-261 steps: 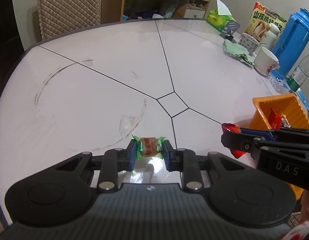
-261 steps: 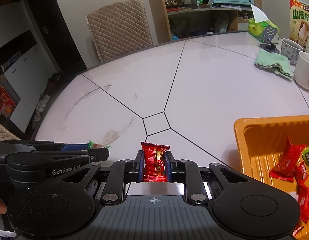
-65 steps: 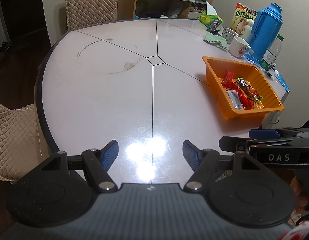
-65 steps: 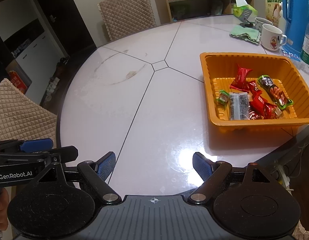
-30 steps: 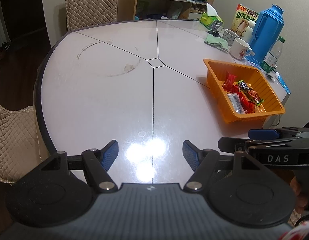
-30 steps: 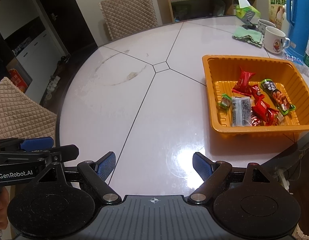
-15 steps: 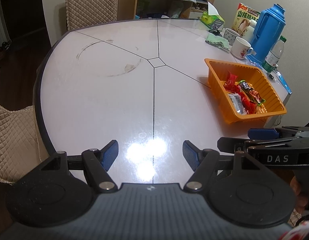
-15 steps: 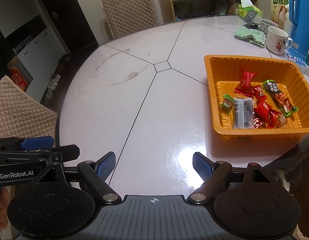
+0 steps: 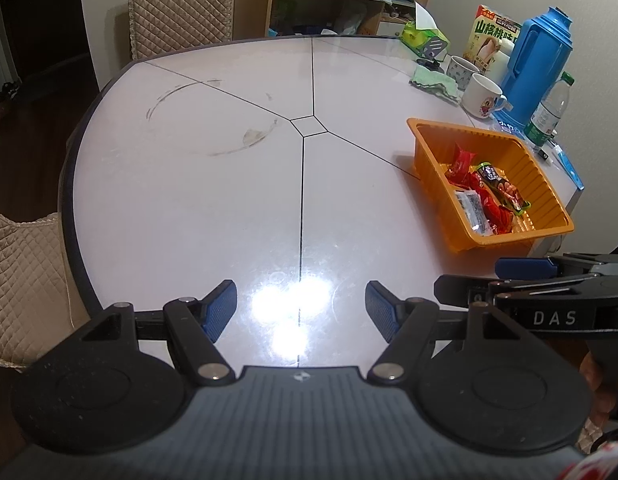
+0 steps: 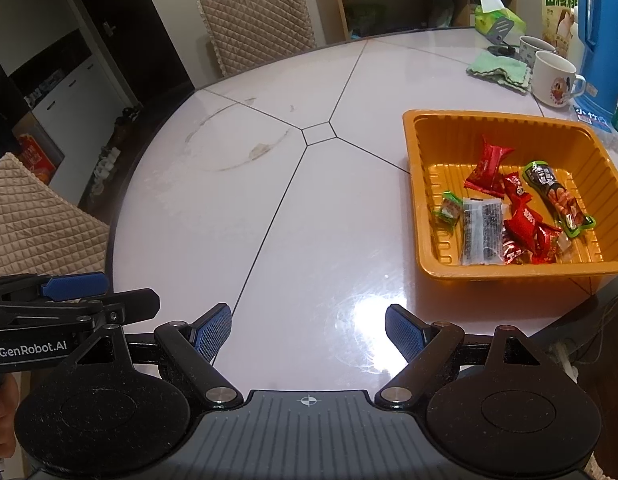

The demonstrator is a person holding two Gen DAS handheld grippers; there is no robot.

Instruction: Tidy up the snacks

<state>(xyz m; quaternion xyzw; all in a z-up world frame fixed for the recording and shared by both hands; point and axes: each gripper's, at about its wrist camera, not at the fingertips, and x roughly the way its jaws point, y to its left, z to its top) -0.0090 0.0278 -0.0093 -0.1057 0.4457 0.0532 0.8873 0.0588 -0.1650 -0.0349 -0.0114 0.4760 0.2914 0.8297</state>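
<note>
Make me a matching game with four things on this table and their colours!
Things:
1. snack tray
2. thermos jug
3. folded cloth
4. cartoon mug

Colours:
A. white
B. blue
C. orange
D. light green

Pairs: 1-C, 2-B, 3-D, 4-A

Round white table [image 9: 189, 184]; quilted chair [image 10: 255, 20] behind; wooden shelf [image 10: 393, 4]; glare.
</note>
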